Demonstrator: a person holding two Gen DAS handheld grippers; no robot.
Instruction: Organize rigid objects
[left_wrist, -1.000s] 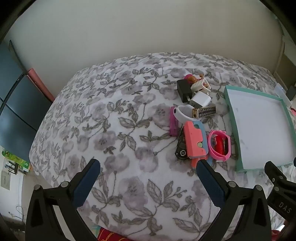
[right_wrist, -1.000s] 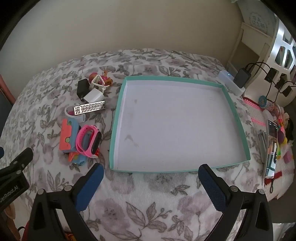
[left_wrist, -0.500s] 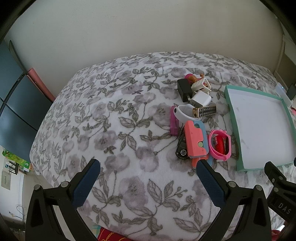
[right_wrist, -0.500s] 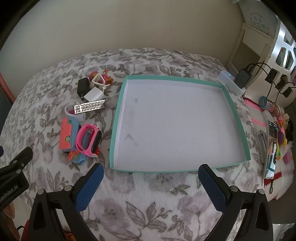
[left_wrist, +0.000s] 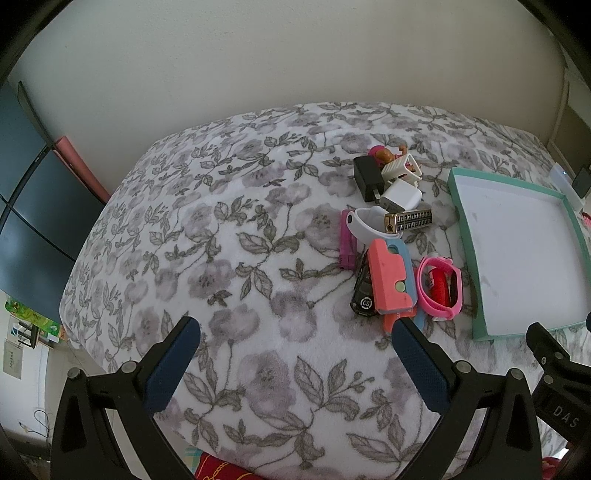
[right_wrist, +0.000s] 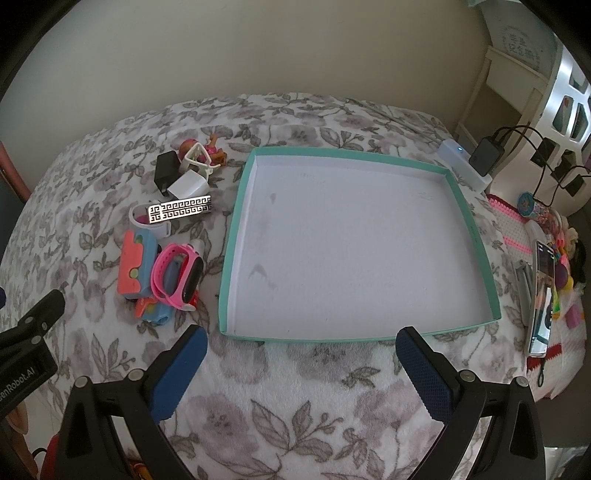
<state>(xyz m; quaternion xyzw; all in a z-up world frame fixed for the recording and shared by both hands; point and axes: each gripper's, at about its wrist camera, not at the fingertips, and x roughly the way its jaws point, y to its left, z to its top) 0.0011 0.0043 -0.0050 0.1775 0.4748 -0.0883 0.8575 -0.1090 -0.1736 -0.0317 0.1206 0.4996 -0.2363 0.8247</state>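
Floral grey-and-white bedding covers the bed (left_wrist: 229, 280) that carries everything. One shallow tray (right_wrist: 476, 236) with teal walls and a white floor sits to the right, holding nothing. Just left of it lies one cluster of small items: one black charger (left_wrist: 366, 177), one white charger (left_wrist: 400, 194), one white toy chair (left_wrist: 400, 168) against a small doll (right_wrist: 210, 147), one metal bar with a Greek-key pattern (right_wrist: 181, 213), one white band (left_wrist: 364, 223), one coral and blue case (left_wrist: 389, 277), one pink watch (right_wrist: 175, 277), and one black key fob (left_wrist: 364, 299) marked "CS". Both hand-held grippers hover near the bed's near edge, jaws spread wide, gripping nothing: the left hand-held gripper (left_wrist: 295, 358) faces the cluster, the right hand-held gripper (right_wrist: 301, 363) faces the tray. One phone (right_wrist: 543, 295) lies far right.
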